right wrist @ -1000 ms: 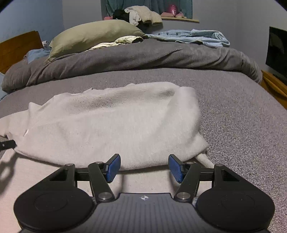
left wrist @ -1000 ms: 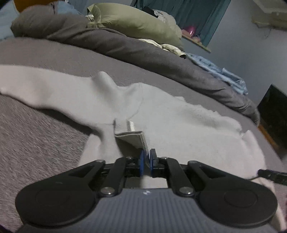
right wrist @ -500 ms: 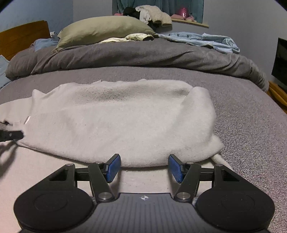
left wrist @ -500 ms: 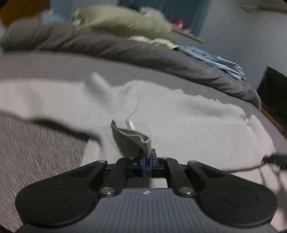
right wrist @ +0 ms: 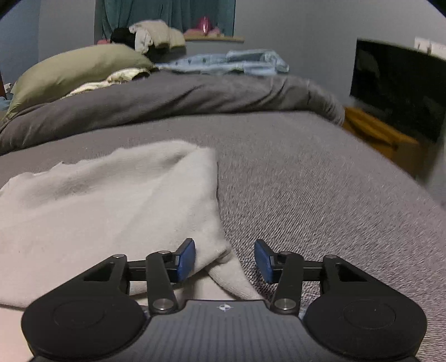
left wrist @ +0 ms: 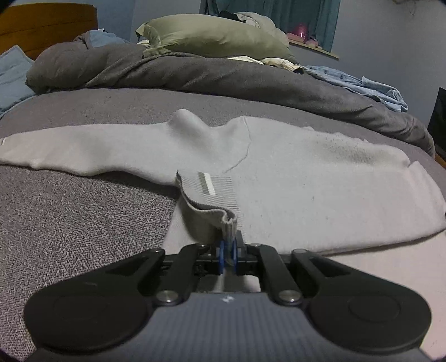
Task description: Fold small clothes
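Olive pillow (left wrist: 214, 37) atop rumpled grey duvet (left wrist: 223, 78), blue clothes (right wrist: 228, 62) behind, dark screen (right wrist: 395, 89) right.

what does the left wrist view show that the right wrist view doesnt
Only the left wrist view shows the left gripper shut on the ribbed collar of the pale sweater, and a wooden headboard.

Only the right wrist view shows the right gripper, its jaws apart around the sweater's corner after just closing a little, not yet pressing it, and a dark screen.

Both show the sweater, the grey bedcover, the green pillow and the rumpled grey duvet.
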